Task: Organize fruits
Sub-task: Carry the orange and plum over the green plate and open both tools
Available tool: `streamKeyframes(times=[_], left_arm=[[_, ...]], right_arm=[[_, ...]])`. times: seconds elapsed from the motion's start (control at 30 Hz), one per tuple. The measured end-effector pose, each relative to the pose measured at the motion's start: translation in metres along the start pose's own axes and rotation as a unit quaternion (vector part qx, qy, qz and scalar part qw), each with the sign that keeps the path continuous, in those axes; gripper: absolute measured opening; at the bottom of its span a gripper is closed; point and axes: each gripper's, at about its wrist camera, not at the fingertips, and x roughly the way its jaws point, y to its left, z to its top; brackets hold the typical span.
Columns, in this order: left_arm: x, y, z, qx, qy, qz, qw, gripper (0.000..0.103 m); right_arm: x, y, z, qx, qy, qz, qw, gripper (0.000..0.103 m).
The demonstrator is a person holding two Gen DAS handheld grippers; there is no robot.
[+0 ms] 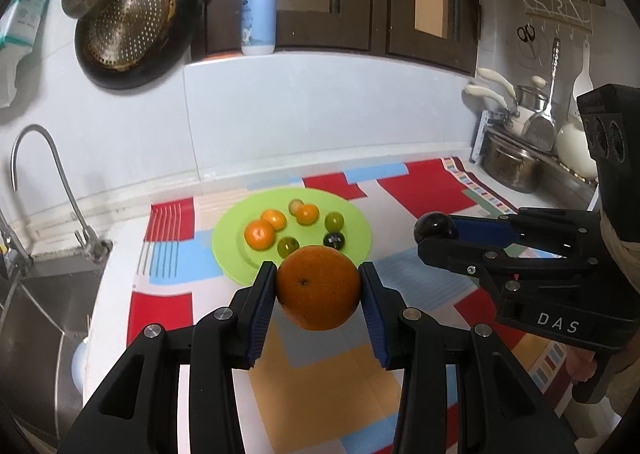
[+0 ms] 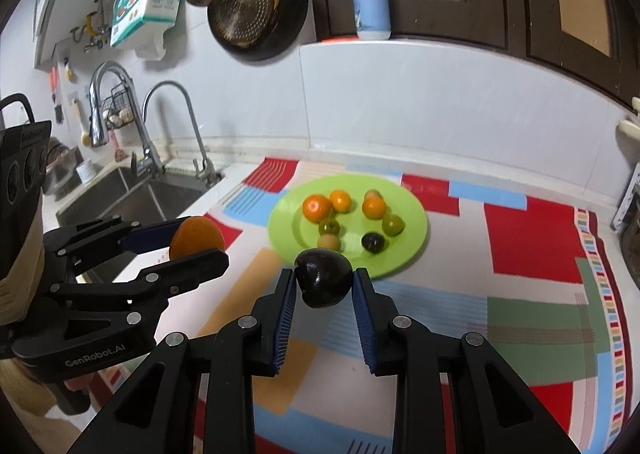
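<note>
My left gripper is shut on a large orange, held above the patterned cloth just short of the green plate. My right gripper is shut on a dark plum, also lifted off the cloth in front of the green plate. Each gripper shows in the other's view: the right gripper with its dark plum at right, the left gripper with the orange at left. On the plate lie several small oranges, green fruits and one dark fruit.
A colourful patterned cloth covers the counter. A steel sink with taps lies to the left. Pots stand at the far right. A pan with a strainer hangs on the wall, and a pump bottle stands on the ledge.
</note>
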Motion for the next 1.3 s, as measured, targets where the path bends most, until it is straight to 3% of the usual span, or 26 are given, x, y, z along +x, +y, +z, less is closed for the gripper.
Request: streamKeyframes(times=[0.77, 1.3], left_arm=[[0.035, 0.03, 0.053, 0.003, -0.03, 0.029, 0.9991, 0.041], [0.079, 0.053, 0.07, -0.004, -0.016, 0.039, 0.9991, 0.041]], right_arm=[[0.032, -0.014, 0.055, 0.005, -0.036, -0.026, 0.999, 0.03], [0.072, -0.028, 0.082, 0.006, -0.032, -0.026, 0.999, 0.03]])
